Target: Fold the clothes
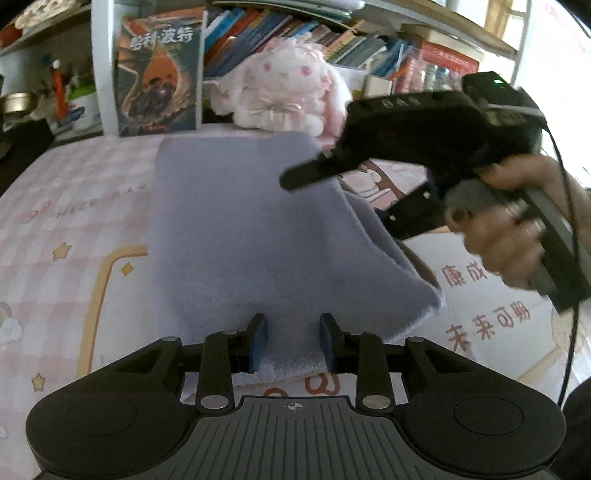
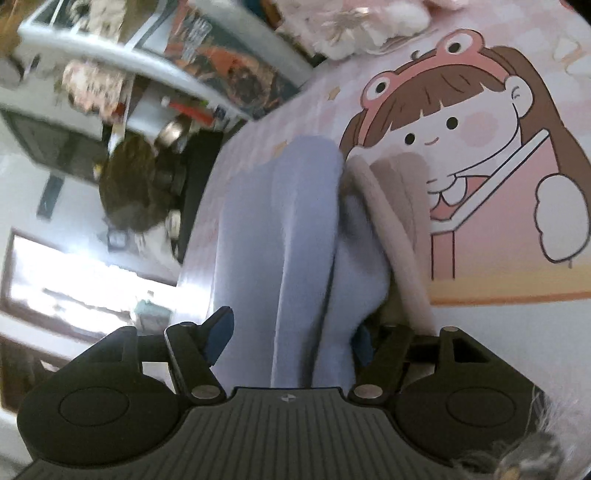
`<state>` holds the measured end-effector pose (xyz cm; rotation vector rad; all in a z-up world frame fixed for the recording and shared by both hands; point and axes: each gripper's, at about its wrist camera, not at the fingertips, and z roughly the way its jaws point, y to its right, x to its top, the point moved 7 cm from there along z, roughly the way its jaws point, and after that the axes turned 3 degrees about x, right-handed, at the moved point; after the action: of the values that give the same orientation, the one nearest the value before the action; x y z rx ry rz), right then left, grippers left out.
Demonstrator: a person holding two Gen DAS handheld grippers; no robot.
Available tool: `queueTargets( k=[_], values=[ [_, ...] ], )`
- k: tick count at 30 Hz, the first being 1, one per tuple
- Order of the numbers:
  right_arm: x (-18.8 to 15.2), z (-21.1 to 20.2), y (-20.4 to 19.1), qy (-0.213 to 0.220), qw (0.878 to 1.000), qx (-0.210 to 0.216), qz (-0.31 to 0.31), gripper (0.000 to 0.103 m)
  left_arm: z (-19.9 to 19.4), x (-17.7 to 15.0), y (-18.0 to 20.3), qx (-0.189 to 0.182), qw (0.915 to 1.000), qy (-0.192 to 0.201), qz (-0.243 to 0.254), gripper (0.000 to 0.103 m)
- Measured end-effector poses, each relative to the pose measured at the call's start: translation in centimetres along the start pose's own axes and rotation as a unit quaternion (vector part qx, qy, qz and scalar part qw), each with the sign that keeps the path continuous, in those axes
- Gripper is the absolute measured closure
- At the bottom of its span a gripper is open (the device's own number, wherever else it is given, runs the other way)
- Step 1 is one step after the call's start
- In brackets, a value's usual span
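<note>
Both claws spread: left claw (image 1: 293, 341) over the lilac cloth's (image 1: 236, 229) near edge, right claw (image 2: 291, 332) straddling its raised fold.

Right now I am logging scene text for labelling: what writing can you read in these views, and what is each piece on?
"哈利·波特" on the cover of the book standing against the shelf.
"NICE DAY", faint, on the pink sheet.
"康成", cut off, on the sheet at the right.
"未来可期" on the sheet below it.
Spines of the shelved books: too small and blurred to read.
Right wrist view: no readable text.
</note>
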<state>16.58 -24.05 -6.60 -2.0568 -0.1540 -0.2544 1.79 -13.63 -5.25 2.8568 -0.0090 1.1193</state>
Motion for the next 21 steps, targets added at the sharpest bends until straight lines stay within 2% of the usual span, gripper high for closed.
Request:
queueTargets(
  k=[2, 5, 6, 7, 8, 10, 11, 12, 13, 17, 21],
  values=[
    [0.6, -0.4, -0.3, 0.015, 0.999, 0.025, 0.016, 0.045, -0.1, 0.1, -0.1, -0.005, 1.0, 0.0, 0.0, 0.074],
    [1.3, -3.1, -2.0, 0.058, 0.991, 0.122, 0.016, 0.046, 0.1, 0.1, -0.1, -0.008, 0.9999, -0.003, 0.007, 0.074],
    [1.6, -4.2, -2.4, 0.08, 0.987, 0.142, 0.01, 0.048, 0.1, 0.1, -0.1, -0.009, 0.9999, -0.005, 0.01, 0.073],
    [1.9, -5.1, -2.4, 0.099, 0.985, 0.142, 0.003, 0.048, 0.1, 0.2, -0.1, -0.01, 0.9999, -0.005, 0.011, 0.073],
    [2.1, -5.7, -2.3, 0.112, 0.986, 0.126, -0.007, 0.048, 0.2, 0.2, -0.1, -0.012, 0.9999, -0.006, 0.011, 0.073],
    [2.5, -6.0, -1.6, 0.119, 0.992, 0.032, -0.039, 0.05, 0.2, 0.2, -0.1, -0.014, 0.9998, -0.008, 0.011, 0.071],
    [2.6, -6.1, -1.3, 0.121, 0.991, -0.005, -0.056, 0.05, 0.3, 0.3, -0.2, -0.015, 0.9998, -0.008, 0.01, 0.071],
    [2.5, -6.3, -1.4, 0.122, 0.99, -0.023, -0.073, 0.05, 0.3, 0.3, -0.2, -0.016, 0.9998, -0.009, 0.01, 0.07],
    [2.4, -6.3, -1.6, 0.121, 0.988, -0.035, -0.087, 0.05, 0.3, 0.3, -0.3, -0.016, 0.9998, -0.01, 0.01, 0.07],
    [1.0, -5.3, -3.1, 0.083, 0.991, -0.022, -0.106, 0.05, 0.2, 0.7, -0.3, -0.014, 0.9997, -0.014, 0.01, 0.07],
    [-1.1, -2.8, -3.7, 0.033, 0.988, -0.057, -0.139, 0.053, 0.3, 0.7, -0.3, -0.014, 0.9998, -0.014, 0.009, 0.07]
  ],
)
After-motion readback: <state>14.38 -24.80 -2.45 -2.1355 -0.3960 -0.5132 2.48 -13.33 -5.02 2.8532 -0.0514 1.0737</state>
